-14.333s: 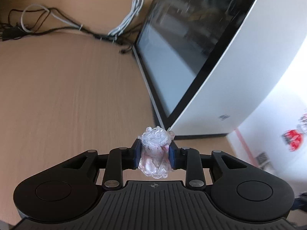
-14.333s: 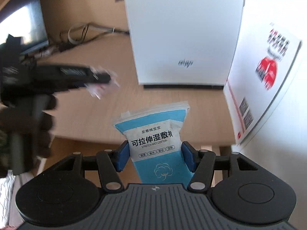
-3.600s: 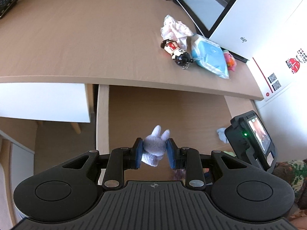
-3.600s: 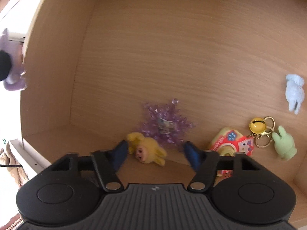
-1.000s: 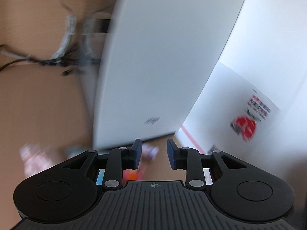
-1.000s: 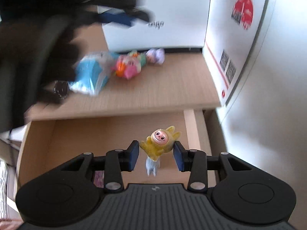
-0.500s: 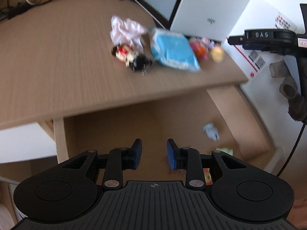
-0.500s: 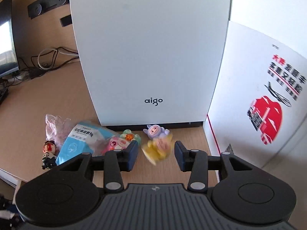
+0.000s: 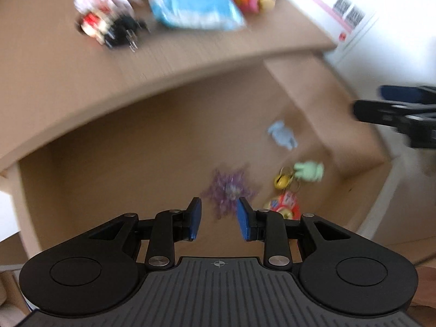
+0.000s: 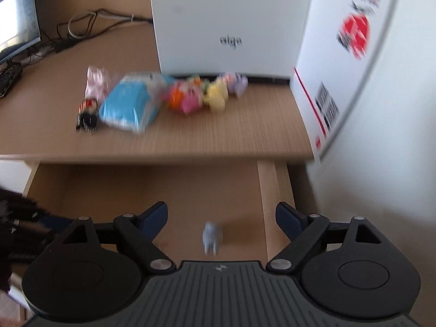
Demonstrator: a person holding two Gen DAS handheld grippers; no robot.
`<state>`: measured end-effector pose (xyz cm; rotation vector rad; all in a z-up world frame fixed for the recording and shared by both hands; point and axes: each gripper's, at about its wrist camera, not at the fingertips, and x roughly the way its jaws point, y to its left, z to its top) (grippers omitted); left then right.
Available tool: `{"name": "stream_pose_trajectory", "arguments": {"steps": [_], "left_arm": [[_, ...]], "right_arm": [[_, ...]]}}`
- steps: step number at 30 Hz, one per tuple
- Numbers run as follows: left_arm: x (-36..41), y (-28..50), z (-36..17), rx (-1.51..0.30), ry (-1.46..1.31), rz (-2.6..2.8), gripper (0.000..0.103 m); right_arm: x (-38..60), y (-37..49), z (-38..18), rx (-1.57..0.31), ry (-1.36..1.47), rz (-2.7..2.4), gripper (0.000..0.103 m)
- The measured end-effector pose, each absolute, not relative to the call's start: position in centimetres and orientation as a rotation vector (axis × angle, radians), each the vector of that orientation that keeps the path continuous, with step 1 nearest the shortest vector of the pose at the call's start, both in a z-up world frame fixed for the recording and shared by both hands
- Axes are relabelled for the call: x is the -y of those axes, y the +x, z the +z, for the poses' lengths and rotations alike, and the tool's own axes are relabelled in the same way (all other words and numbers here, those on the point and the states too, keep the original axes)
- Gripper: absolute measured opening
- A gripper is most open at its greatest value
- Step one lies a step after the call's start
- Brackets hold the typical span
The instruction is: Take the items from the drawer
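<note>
The open wooden drawer holds a purple spiky ornament, a pale blue figure, a green figure, a yellow bell and a red-yellow toy. My left gripper hovers open and empty just above the purple ornament. My right gripper is wide open and empty over the drawer, above the pale blue figure. On the desk lie the yellow figure, a purple figure, pink-orange toys, a blue pack, and a doll.
A white aigo box stands behind the desk items, with a white printed box at the right. Cables and a monitor are at the back left. The other gripper shows at the right edge of the left wrist view.
The right gripper let go of the yellow figure on the desk, opened wide and pulled back over the drawer. The left gripper, empty, dropped toward the purple ornament in the drawer.
</note>
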<state>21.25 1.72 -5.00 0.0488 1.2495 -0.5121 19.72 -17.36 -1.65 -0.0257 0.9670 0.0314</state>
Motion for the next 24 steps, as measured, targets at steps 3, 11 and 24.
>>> {"name": "stream_pose_trajectory", "arguments": {"steps": [3,11,24], "left_arm": [[-1.1,22.3,-6.6,-1.299,0.003,-0.462,0.031],[-0.4,24.4,-8.8,-1.309,-0.077,-0.415,0.031],[9.8,26.2,-7.7,-1.231,-0.087,-0.463,0.031]], "right_arm": [[17.8,18.2,-2.0,-0.984,-0.014,-0.008,0.093],[18.7,15.0,-3.5,-1.058,0.011,-0.060,0.094],[18.4,10.8,-3.0,-1.062,-0.009,-0.073,0.094]]}}
